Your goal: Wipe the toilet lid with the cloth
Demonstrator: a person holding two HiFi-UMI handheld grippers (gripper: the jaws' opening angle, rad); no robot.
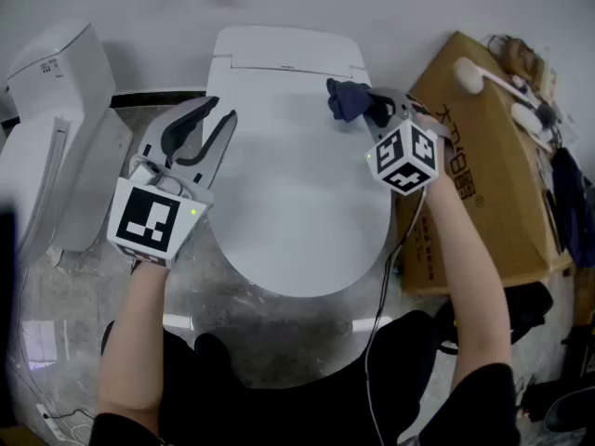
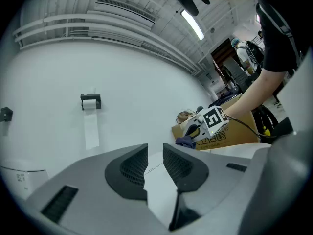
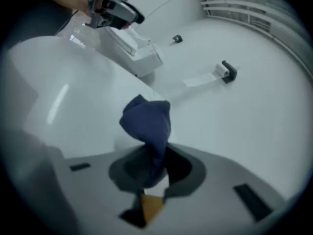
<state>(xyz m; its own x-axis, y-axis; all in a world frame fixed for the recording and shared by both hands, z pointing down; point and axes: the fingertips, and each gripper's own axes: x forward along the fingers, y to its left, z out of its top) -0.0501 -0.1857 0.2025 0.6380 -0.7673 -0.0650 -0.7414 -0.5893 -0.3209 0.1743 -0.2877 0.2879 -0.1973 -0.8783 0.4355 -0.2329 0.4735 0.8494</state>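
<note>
The right gripper [image 1: 378, 110] is holding the cloth [image 1: 346, 98] at the far right corner of the lid [image 1: 288, 184]; the left gripper [image 1: 219, 112] is hanging narrowly open.

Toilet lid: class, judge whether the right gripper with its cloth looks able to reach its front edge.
Probably yes. The right gripper holds the cloth at the back right of the toilet lid, whose surface lies bare; the left gripper sits at its left edge.

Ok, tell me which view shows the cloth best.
The right gripper view: the cloth fills the centre, pinched between the jaws of the right gripper. The head view shows it as a small dark bundle over the far right part of the toilet lid. The left gripper view shows only a distant dark scrap.
</note>
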